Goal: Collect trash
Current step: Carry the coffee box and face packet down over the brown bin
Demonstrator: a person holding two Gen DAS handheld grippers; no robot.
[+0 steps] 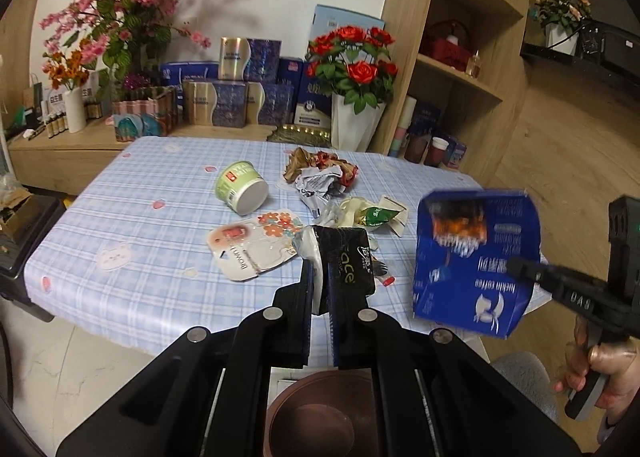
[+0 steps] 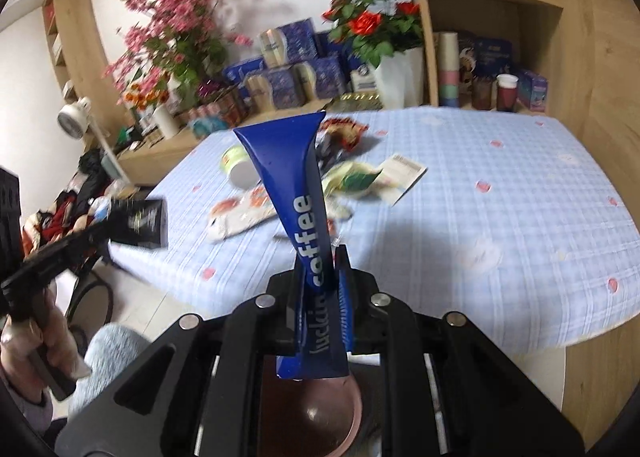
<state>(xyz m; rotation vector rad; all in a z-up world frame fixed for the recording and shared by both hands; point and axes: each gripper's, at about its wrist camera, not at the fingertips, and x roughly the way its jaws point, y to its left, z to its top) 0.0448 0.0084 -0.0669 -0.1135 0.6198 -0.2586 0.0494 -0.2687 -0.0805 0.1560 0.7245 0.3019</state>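
here, blue coffee bag (image 2: 298,193) clamped in right jaws, black wrapper (image 1: 348,265) in left jaws

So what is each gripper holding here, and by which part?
Left gripper: black packet, gripped at its near edge. Right gripper: blue coffee bag, pinched near its lower end.

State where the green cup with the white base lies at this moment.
The green cup lies on its side on the checked tablecloth, left of the crumpled paper pile in the left wrist view, behind the flower-printed packet.
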